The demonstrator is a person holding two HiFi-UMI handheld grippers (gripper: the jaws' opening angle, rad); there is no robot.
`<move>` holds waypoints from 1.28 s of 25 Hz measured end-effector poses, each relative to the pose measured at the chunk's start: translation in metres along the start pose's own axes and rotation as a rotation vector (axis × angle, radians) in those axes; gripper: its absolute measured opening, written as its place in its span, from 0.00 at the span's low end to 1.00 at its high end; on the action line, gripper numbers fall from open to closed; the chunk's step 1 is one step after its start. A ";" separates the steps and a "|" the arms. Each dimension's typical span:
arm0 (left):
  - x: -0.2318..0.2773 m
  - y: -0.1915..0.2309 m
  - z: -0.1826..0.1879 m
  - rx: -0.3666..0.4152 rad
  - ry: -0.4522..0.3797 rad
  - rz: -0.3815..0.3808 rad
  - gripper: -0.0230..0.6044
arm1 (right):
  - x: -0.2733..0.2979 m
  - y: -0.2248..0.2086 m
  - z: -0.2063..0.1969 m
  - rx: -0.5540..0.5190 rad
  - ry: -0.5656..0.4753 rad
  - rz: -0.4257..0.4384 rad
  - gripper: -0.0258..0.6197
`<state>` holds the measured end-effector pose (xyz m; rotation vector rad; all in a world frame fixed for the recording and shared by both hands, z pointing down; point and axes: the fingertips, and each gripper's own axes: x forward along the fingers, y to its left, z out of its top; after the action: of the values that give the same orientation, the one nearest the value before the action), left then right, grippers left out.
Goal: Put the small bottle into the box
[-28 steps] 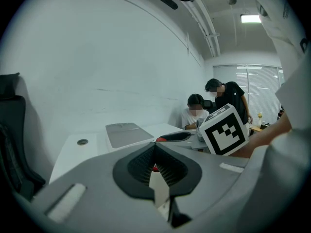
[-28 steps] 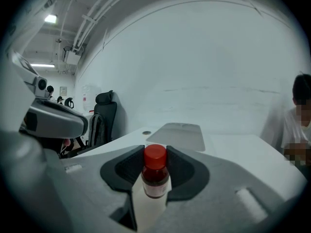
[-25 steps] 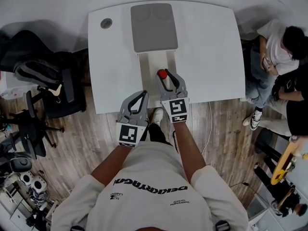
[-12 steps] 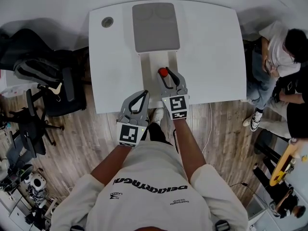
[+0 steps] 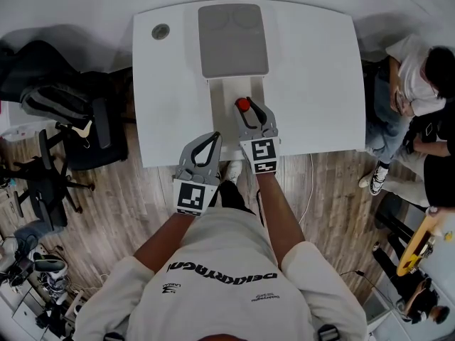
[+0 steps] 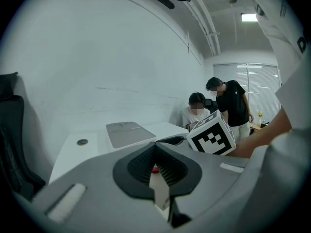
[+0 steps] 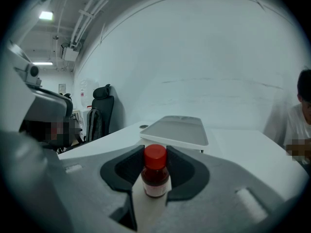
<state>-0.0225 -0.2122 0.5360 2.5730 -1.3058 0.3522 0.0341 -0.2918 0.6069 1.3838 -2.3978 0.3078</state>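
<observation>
Two grippers, head view: the right gripper [image 5: 250, 114] is out over the shallow white open box [image 5: 220, 98] in the middle of the white table [image 5: 313, 77]. Its jaws are clamped on the small dark-brown bottle with a red cap [image 5: 243, 106]. The left gripper [image 5: 210, 139] hangs at the near table edge, just left of the box, touching nothing.
Grey panel, head view: the flat grey rectangular panel [image 5: 233, 40] lies at the box's far end. My guess is it's the lid folded back, so the opening is free.
Left gripper view: jaws closed tip to tip with nothing between them. The red cap peeks through the loop from well behind.
Right gripper view: the dark pads [image 7: 127, 168] press on both sides of the bottle around its shoulder. It stands upright with the cap poking above them. There's a pale surface right underneath, but I can't tell if the base touches it.
How I'd finish it: go straight down and stay vertical until the base sits flat on the box floor. Then ease the jaws apart just enough to clear the cap and back out along the jaw line.
Watch out: it looks tall and narrow, so I reckon a sideways drag on release would topple it.
</observation>
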 end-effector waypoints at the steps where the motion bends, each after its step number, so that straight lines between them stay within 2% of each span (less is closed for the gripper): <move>1: 0.000 -0.001 0.000 0.000 0.000 0.000 0.04 | 0.000 -0.001 0.000 0.000 0.000 0.000 0.25; 32: 0.000 0.001 0.000 -0.003 -0.003 0.011 0.04 | 0.006 0.002 -0.002 -0.028 0.013 -0.001 0.26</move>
<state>-0.0234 -0.2127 0.5362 2.5658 -1.3210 0.3480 0.0299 -0.2950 0.6116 1.3668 -2.3819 0.2811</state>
